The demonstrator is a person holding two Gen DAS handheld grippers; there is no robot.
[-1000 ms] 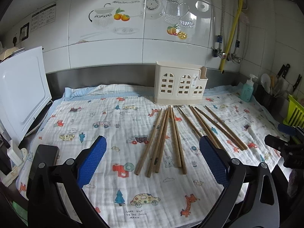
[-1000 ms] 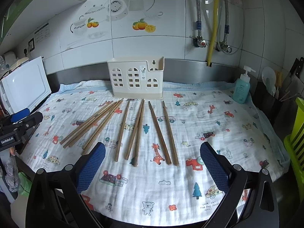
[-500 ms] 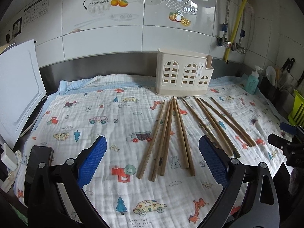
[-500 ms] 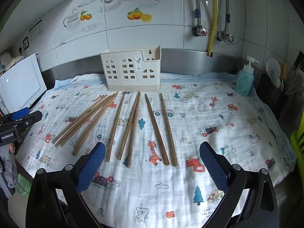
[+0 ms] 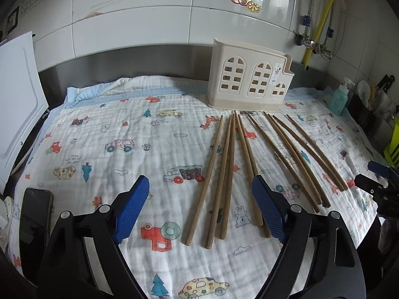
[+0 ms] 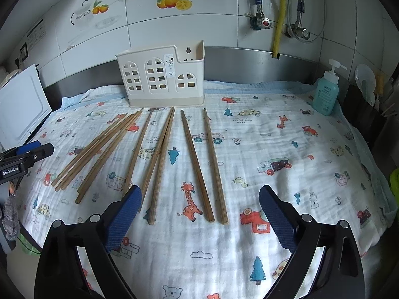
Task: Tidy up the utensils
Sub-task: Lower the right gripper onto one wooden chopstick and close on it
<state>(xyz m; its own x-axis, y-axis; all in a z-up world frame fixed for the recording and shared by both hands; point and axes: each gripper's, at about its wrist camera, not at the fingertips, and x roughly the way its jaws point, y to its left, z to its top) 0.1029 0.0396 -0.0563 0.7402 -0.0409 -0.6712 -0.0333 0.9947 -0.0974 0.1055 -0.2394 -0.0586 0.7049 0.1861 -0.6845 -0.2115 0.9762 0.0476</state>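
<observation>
My left gripper [image 5: 200, 206] and right gripper [image 6: 199, 216]: jaws of both spread wide, holding nothing; nine wooden chopsticks [image 5: 225, 174] [image 6: 159, 159] lie fanned on the printed cloth [image 5: 112, 129] [image 6: 286, 149] over the counter, mid-frame; one cream utensil holder [image 5: 249, 82] [image 6: 162, 79] stands upright at upper centre, just behind their far tips; left view alone shows one dark phone [image 5: 35, 214], lower left; right view shows the one soap bottle [image 6: 325, 92] clearly, upper right.

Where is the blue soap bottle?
In the right wrist view, the soap bottle stands at the far right edge of the cloth, by the back wall, well right of the cream holder.
</observation>
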